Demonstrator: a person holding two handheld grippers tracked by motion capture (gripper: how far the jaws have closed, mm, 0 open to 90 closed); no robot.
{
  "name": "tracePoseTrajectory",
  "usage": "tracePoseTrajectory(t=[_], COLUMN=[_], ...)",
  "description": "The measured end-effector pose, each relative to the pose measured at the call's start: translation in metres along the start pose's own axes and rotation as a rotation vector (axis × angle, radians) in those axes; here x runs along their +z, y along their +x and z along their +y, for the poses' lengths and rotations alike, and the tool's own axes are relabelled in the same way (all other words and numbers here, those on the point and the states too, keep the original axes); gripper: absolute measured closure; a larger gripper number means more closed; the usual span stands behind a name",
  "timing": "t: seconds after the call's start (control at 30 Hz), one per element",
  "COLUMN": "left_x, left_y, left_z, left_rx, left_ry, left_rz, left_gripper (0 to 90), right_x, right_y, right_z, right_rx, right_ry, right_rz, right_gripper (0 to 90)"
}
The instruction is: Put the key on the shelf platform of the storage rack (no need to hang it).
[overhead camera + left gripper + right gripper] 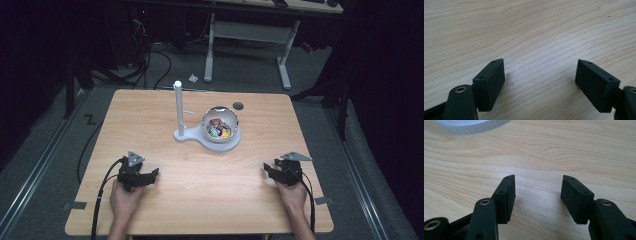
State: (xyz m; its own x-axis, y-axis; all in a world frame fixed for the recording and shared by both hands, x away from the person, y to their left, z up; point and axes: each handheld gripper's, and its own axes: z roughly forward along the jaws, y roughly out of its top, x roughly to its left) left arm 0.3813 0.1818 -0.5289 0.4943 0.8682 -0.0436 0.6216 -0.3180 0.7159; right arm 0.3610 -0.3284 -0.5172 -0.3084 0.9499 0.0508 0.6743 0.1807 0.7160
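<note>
A shiny bowl (219, 124) holding several small colourful items sits on a white base (186, 135) near the table's middle, with a white upright post (177, 106) on that base's left end. My left gripper (152, 174) rests low at the front left of the wooden table (200, 200), open with nothing between its jaws (540, 82). My right gripper (267, 170) rests at the front right, also open and empty (537, 197). The white base's rim (471, 125) shows at the top of the right gripper view.
A small dark round hole (238, 105) marks the table behind the bowl. Cables trail from both grippers toward the front edge. Beyond the table stand a white desk frame (250, 35) and floor cables in the dark.
</note>
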Motion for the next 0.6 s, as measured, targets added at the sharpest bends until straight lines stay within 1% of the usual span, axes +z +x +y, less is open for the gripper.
tracePoseTrajectory(t=[0.07,0.13,0.33,0.4,0.47,0.6], left_x=[0.0000,0.0000,0.0000,0.0000,0.0000,0.0000], left_y=[0.0000,0.0000,0.0000,0.0000,-0.0001,-0.0001], left_z=[0.0000,0.0000,0.0000,0.0000,0.0000,0.0000], left_rx=[0.000,0.000,0.000,0.000,-0.001,-0.001], left_ry=[0.000,0.000,0.000,0.000,0.000,0.000], left_rz=[0.000,0.000,0.000,0.000,0.000,0.000], left_gripper=[24.1,24.2,24.2,24.2,24.1,24.1], right_x=[0.0009,0.0010,0.0020,0.0026,0.0028,0.0030], right_y=[0.0003,0.0006,0.0025,0.0043,0.0042,0.0040], right_z=[-0.0002,0.0000,0.0003,0.0005,0.0005,0.0006], right_rx=[0.005,0.001,-0.018,-0.034,-0.030,-0.028], right_ry=[0.009,0.007,0.018,0.022,0.024,0.025], right_rz=[-0.005,-0.012,-0.036,-0.049,-0.057,-0.061], right_gripper=[45.8,45.5,44.3,42.9,40.1,39.6])
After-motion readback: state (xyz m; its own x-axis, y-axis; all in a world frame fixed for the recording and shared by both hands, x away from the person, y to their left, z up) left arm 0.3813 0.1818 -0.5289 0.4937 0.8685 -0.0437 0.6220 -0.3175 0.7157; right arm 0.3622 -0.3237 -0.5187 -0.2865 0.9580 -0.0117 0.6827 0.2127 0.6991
